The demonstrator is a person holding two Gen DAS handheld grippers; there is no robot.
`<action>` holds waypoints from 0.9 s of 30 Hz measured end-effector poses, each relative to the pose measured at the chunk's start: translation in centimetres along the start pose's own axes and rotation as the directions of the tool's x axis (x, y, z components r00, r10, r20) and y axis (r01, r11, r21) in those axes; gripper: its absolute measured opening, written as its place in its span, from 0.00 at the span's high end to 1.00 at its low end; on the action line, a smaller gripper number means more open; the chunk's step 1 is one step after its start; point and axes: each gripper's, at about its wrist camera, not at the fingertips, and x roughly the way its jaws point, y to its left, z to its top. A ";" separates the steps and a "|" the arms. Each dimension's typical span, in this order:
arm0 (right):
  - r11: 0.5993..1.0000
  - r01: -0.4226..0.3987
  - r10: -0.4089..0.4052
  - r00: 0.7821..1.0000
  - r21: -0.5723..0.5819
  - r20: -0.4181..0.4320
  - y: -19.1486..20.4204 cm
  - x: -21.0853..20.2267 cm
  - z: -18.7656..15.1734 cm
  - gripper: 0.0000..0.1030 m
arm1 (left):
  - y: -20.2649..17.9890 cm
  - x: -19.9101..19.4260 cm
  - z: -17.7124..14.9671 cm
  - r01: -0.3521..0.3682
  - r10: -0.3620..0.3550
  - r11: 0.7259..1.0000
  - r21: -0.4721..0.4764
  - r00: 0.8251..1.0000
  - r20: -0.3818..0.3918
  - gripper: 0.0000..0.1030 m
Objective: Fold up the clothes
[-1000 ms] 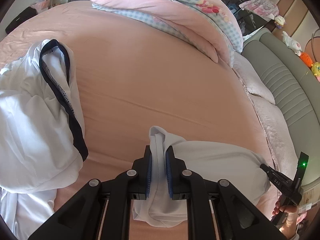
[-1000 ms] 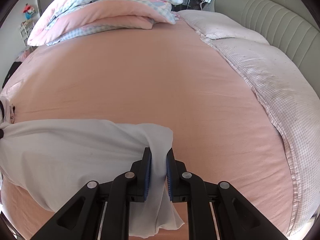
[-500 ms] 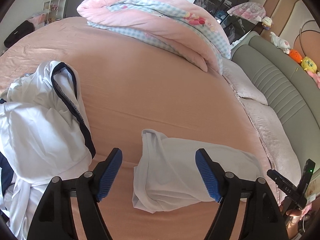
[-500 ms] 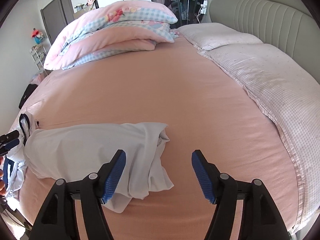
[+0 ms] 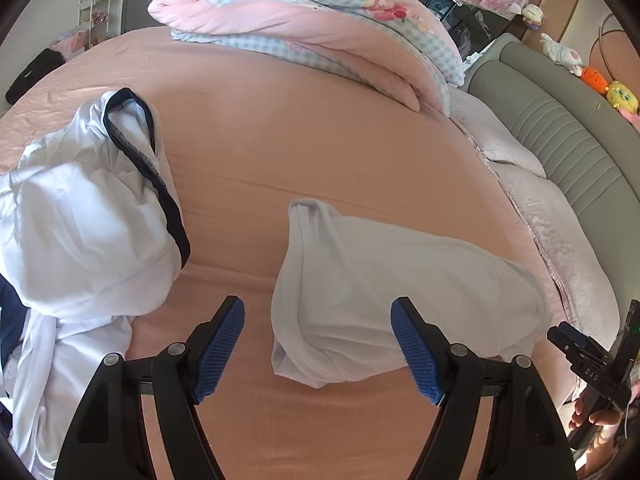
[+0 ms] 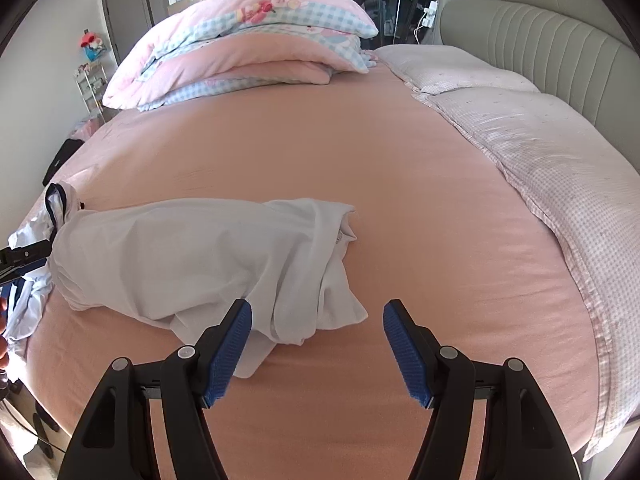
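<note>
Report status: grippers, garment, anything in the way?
Left gripper open, right gripper open. White garment bunched on bed, unheld. Second white pile alongside, apart.

Soft matt white cloth garment (image 5: 400, 292); smooth matt pink bedsheet (image 5: 320, 152); ribbed blue pads (image 6: 230, 350).

Black plastic body of the right gripper (image 5: 592, 364), seen at the left wrist view's edge: white letters "DAS"
Other readable text: none
</note>
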 end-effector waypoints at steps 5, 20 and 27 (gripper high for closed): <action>0.999 0.032 -0.032 0.999 -0.021 -0.014 -0.2 0.1 -1.7 0.34 | -0.8 0.6 -1.2 -0.039 0.040 0.998 0.051 0.999 -0.010 0.28; 0.993 0.070 -0.068 0.997 -0.092 0.026 2.0 2.3 -1.7 0.34 | -3.4 3.0 -3.3 -0.131 0.136 0.973 0.192 0.991 -0.015 0.28; 0.991 0.074 -0.070 0.997 -0.112 0.034 3.3 3.4 -1.2 0.51 | -4.2 4.3 -3.7 -0.140 0.148 0.965 0.223 0.989 -0.021 0.30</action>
